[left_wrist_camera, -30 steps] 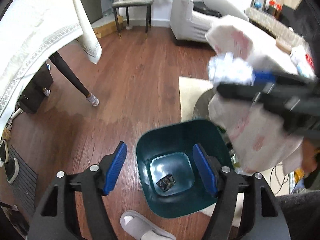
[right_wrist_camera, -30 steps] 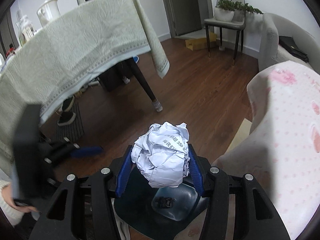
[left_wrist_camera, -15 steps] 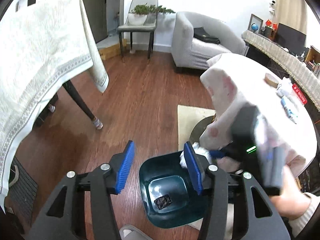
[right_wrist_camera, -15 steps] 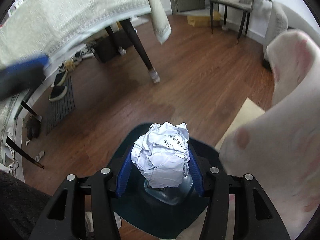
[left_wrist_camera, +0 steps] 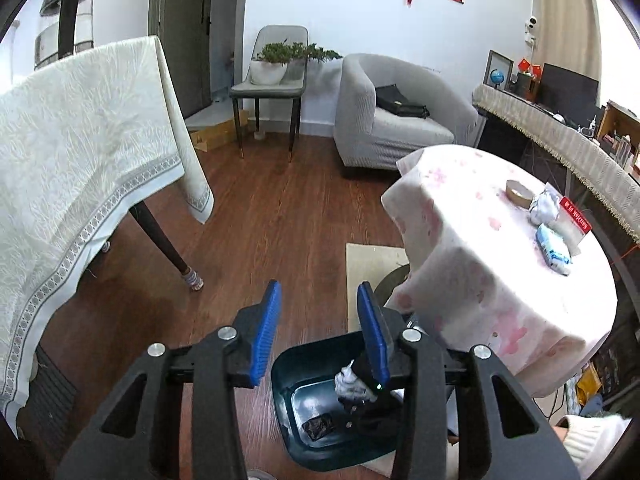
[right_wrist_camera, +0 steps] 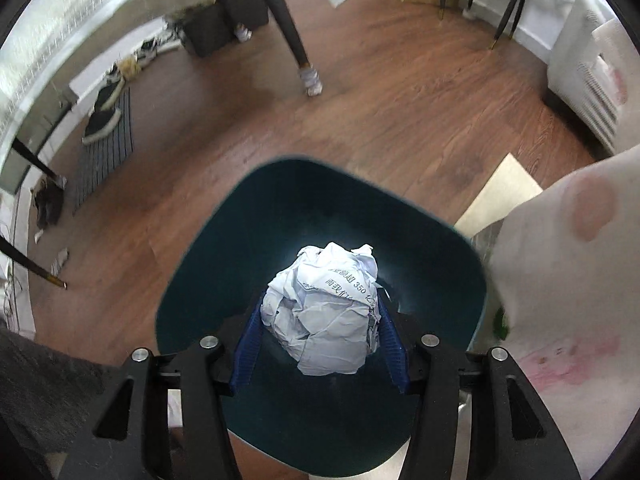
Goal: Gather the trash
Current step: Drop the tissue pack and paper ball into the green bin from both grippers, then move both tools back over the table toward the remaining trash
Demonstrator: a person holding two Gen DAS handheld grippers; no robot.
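Paper ball (right_wrist_camera: pixel 326 312), crumpled printed sheet: clamped between blue pads of right hand-held gripper (right_wrist_camera: pixel 320 344), jaws just eased wider yet touching both flanks; hanging inside mouth of dark teal bin (right_wrist_camera: pixel 192 280). Judged light, springy, crushable, rough enough not to slip; best taken across widest middle. Left hand-held gripper (left_wrist_camera: pixel 318 336): jaws just narrowed, nothing between, above and beside bin. Dark wrapper (left_wrist_camera: pixel 318 426) on bin floor. More litter on pink-flowered worktop (left_wrist_camera: pixel 480 248) beside bin.
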